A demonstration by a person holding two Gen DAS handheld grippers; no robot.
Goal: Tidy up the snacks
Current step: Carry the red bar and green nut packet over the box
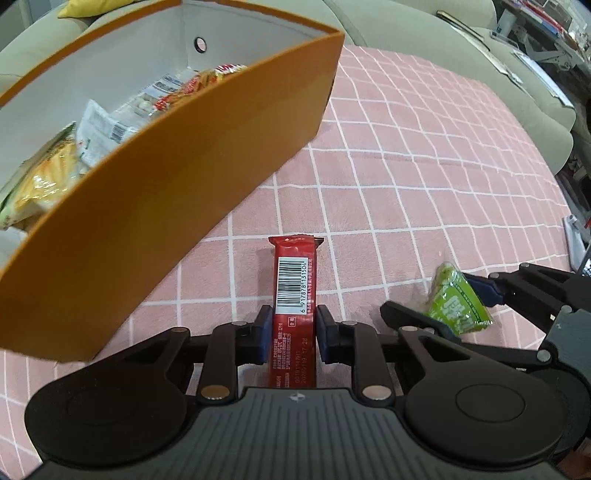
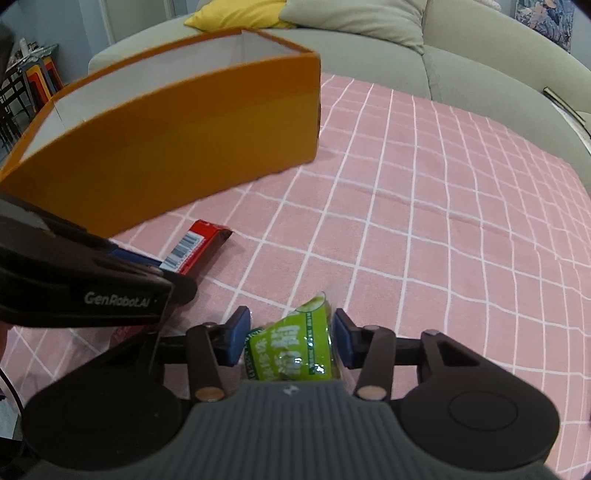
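The left gripper was clamped on a long red foil-wrapped snack bar, its blue pads pressed flat against both long sides. Barcode side of the bar faced up; the far end stuck out ahead of the fingers over the pink blanket with a white grid pattern.

The right gripper was nearly closed around a small green crinkly plastic snack packet. The left blue pad touched the packet's edge; on the right side, clear wrapper film met the other pad, and how firm the squeeze was could not be told. In the left wrist view the same packet sat between the right gripper's fingers, just off to the right of the bar.

A tall orange cardboard box with a white inside stood on the blanket, left of and beyond both grippers, open at the top. Several snack bags were already in it: yellow, white and red-and-white wrappers, piled loosely. A round hole showed in its far wall.

A grey-green sofa ran behind the blanket, with a yellow cushion on it behind the box.
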